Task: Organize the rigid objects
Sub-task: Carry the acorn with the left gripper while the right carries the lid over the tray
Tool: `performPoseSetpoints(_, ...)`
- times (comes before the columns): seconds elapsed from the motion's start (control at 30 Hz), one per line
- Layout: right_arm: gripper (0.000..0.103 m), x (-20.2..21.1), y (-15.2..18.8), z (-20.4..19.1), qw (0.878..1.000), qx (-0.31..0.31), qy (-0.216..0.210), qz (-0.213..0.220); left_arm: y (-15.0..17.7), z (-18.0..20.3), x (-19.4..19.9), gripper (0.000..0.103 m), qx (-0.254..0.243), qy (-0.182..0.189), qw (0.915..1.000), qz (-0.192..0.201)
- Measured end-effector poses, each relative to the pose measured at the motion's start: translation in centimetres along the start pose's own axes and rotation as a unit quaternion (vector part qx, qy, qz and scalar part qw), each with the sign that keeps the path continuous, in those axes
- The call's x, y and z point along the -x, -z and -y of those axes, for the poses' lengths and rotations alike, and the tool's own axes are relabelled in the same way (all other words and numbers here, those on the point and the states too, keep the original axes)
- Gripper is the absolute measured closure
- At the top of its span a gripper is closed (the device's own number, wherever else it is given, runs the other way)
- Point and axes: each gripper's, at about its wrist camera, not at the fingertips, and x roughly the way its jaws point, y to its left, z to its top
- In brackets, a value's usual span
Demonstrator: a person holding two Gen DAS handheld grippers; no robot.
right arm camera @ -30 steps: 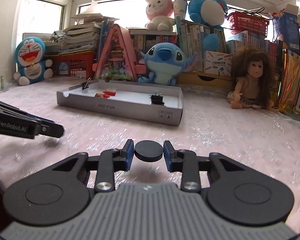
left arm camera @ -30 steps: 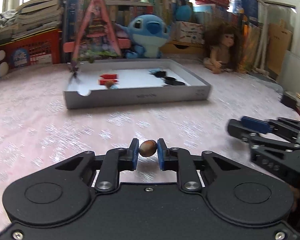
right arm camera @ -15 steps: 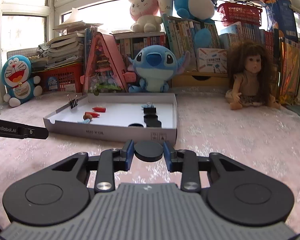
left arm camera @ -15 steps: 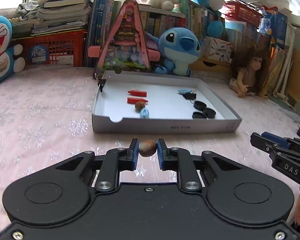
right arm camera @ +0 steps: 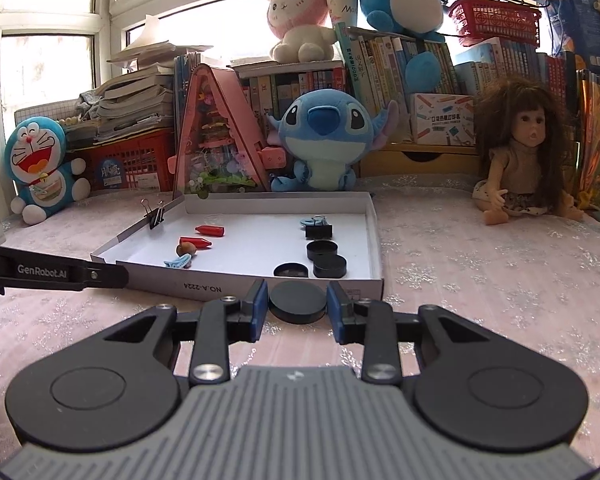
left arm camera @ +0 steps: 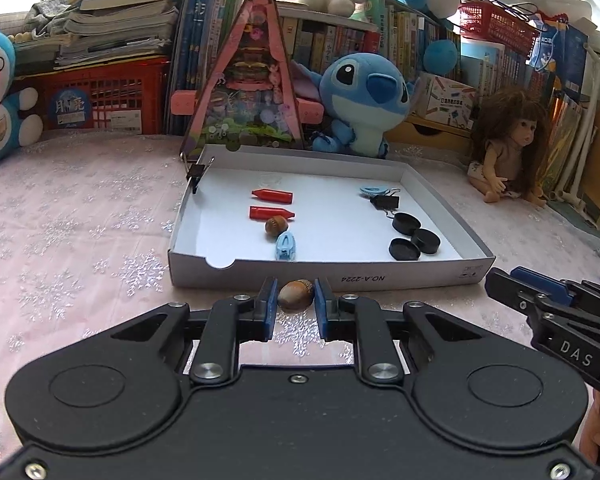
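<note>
Between your left gripper [left arm camera: 295,303] pads sits a brown acorn [left arm camera: 296,295], pinched from both sides and held just short of the near wall of the shallow white tray [left arm camera: 340,278], above the pink snowflake cloth [left arm camera: 60,240]. Your right gripper [right arm camera: 297,305] is likewise clamped on a flat black disc [right arm camera: 297,302], carried level in front of the tray's near right corner. Inside the tray, on your left side, lie two red crayons [left arm camera: 272,196] one behind the other, a second acorn [left arm camera: 276,225] touching the nearer crayon's tip, and a pale blue clip [left arm camera: 286,246] just in front of that acorn. On the right side a blue clip [left arm camera: 374,190] lies by a black binder clip [left arm camera: 385,201], and nearer to you three black discs [left arm camera: 414,238] cluster together, two of them overlapping or touching; which, you cannot tell for sure. Another binder clip [left arm camera: 196,170] stands clamped on the tray's far left wall. From the left camera your right gripper's tips show at the right edge, beside the tray's near corner; from the right camera the left gripper's arm reaches in from the left, just before the tray's front wall. Behind the tray stand a pink triangular toy house [left arm camera: 248,80], a blue plush toy [left arm camera: 364,100] and, off to the right, a doll [left arm camera: 508,148] sitting on the cloth.
</note>
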Motion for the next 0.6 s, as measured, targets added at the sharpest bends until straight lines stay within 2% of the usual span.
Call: performPoseSetpoints(0.6,0.066,-2.4,-1.3,-0.2,1.0,-0.002,0.001,-0.004,-1.6,-0.9,-1.9,0.085,0.004,-0.014,0.9999,0.005)
